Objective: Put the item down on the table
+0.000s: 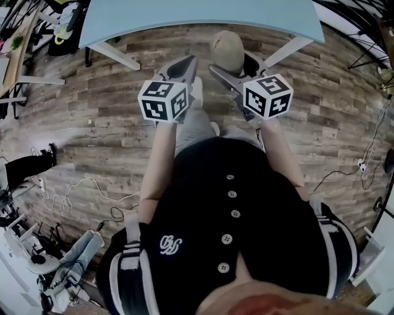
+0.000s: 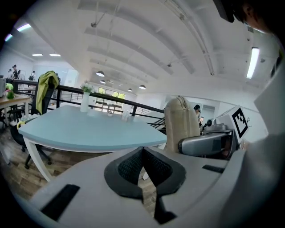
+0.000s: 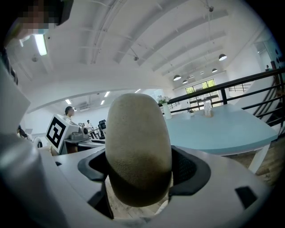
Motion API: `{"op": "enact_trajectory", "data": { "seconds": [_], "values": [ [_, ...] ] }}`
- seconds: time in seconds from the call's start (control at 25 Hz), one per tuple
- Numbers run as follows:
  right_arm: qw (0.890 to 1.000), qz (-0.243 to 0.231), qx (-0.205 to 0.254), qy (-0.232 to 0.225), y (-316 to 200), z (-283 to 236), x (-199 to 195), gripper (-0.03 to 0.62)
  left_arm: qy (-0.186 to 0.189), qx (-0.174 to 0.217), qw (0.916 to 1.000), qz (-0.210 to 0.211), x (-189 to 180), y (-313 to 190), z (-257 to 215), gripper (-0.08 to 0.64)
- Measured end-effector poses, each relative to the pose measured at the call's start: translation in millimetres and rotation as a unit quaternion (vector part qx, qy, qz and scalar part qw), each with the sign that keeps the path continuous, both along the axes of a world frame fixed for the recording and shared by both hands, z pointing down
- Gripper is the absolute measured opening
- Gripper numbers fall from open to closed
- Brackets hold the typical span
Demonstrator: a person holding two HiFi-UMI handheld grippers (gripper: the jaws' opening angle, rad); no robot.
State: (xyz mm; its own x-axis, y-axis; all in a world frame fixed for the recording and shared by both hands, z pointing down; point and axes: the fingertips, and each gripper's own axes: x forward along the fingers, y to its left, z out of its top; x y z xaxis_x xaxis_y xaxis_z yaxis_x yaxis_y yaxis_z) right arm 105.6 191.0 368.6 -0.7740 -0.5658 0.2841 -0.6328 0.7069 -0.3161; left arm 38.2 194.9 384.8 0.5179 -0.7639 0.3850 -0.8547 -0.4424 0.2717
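A beige, rounded fabric item (image 1: 228, 49) is clamped in my right gripper (image 1: 233, 61), held in the air just short of the light blue table's (image 1: 203, 15) near edge. In the right gripper view the beige item (image 3: 138, 142) fills the space between the black pads (image 3: 189, 171) of the right gripper (image 3: 139, 173), with the table (image 3: 218, 127) beyond at the right. My left gripper (image 1: 191, 64) hangs beside it on the left, its jaws together on nothing. The left gripper (image 2: 142, 153) sees the beige item (image 2: 180, 124) upright to its right, and the table (image 2: 84, 129) ahead.
A white vase (image 2: 85, 101) and small glasses stand at the table's far side. A chair with a yellow-green jacket (image 2: 44, 89) is to the left, with a black railing (image 2: 116, 100) behind. The wooden floor (image 1: 92, 123) has cables (image 1: 68, 191) at the left.
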Motion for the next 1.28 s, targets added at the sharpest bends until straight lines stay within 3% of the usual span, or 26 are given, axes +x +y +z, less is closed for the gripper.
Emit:
{"op": "enact_trajectory", "data": {
  "seconds": [0.24, 0.44, 0.88, 1.28],
  "values": [
    [1.0, 0.012, -0.007, 0.0, -33.4, 6.5, -11.1, 0.405, 0.011, -0.003, 0.9999, 0.012, -10.3, -36.6, 3.0, 0.009],
    [1.0, 0.012, -0.014, 0.003, -81.8, 13.4, -29.1, 0.405, -0.001, -0.009, 0.9994, 0.033, -22.6, -85.6, 8.0, 0.009],
    [0.999, 0.045, -0.001, 0.003, -195.6, -4.5, -72.0, 0.405, 0.011, 0.005, 0.9986, 0.051, -69.3, -195.0, -7.7, 0.009],
    [0.996, 0.085, -0.01, 0.003, -243.4, 0.4, -86.0, 0.405, 0.012, -0.003, 0.9962, 0.086, -89.8, -245.7, 1.9, 0.009]
  ]
}}
